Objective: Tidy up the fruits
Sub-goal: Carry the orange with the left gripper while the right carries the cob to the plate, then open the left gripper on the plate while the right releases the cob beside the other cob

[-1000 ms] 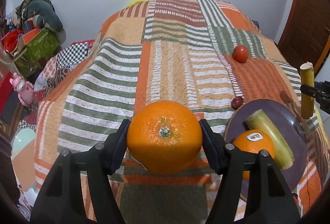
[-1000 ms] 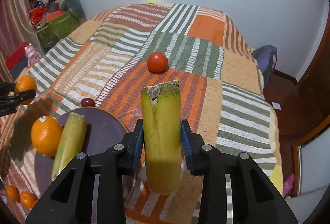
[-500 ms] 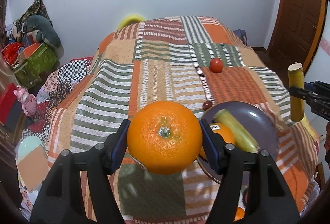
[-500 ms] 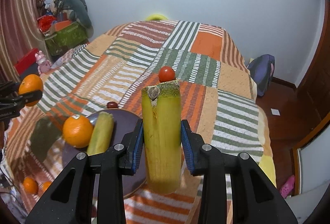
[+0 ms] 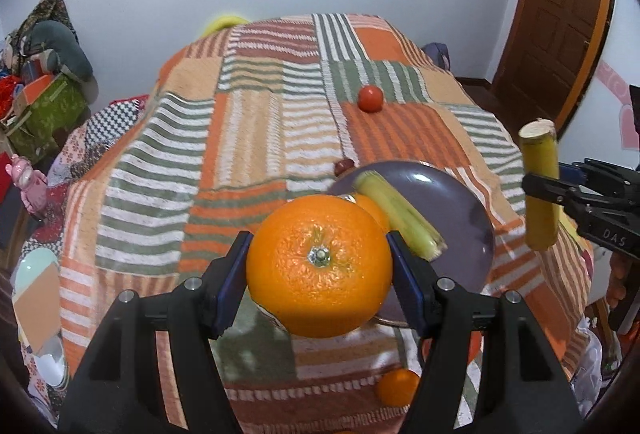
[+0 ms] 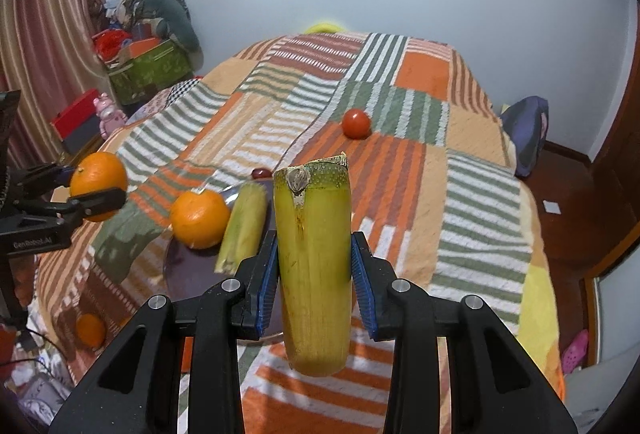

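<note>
In the left wrist view, the left gripper was pinching a large orange at the lower centre of the frame, its stem end facing the camera. That fruit hid most of a second orange on the purple plate, and the plate's near rim was cut off behind the gripper's right finger. A greenish cane piece lay on the plate, its long axis running from upper left to lower right, somewhat blurred. A small orange sat low in the frame on the bed's patchwork blanket, partly cut off by the finger.

In the right wrist view, the right gripper was clamped on a yellow cane segment, held upright at centre frame with its cut end toward the top (the lower end hung below the pads). It hid much of the plate behind it. The plated orange and the cane piece showed left of centre. A red tomato rested on the blanket in the upper middle, well apart from the plate. A small dark red fruit peeked just above the plate's far edge, too small to identify. At the left edge the other gripper's orange showed, partly covered by a finger.
</note>
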`<action>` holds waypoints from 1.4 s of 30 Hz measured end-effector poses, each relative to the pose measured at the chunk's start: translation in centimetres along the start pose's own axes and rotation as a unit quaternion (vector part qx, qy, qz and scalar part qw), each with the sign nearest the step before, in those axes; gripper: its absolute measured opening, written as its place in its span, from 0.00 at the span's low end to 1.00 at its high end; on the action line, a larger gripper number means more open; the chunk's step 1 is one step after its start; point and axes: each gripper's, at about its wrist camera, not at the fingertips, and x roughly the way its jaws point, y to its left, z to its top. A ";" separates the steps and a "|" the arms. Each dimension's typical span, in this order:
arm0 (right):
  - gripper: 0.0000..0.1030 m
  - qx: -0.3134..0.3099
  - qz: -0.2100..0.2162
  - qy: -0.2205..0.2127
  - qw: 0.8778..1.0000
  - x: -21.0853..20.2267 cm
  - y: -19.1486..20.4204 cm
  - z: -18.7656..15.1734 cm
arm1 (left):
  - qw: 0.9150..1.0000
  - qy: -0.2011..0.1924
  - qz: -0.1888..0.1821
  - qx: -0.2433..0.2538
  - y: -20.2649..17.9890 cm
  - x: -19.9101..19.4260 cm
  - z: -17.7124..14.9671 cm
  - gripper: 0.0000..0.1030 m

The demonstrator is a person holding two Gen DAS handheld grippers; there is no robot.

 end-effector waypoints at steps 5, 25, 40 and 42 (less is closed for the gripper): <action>0.31 0.003 0.017 0.015 1.000 1.4 0.7 -0.3 | 1.000 0.019 -0.016 0.006 -1.0 1.3 -0.8 0.63; 0.30 0.012 0.027 0.062 0.998 7.4 1.6 0.1 | 0.995 0.072 -0.049 0.048 -3.8 6.1 -2.4 0.64; 0.31 0.010 0.033 0.070 0.997 8.0 1.6 0.0 | 0.995 0.073 -0.059 0.044 -3.9 6.2 -2.0 0.65; 0.36 0.009 0.028 0.066 0.997 7.5 1.7 0.1 | 0.995 0.068 -0.058 0.043 -3.9 5.8 -1.9 0.65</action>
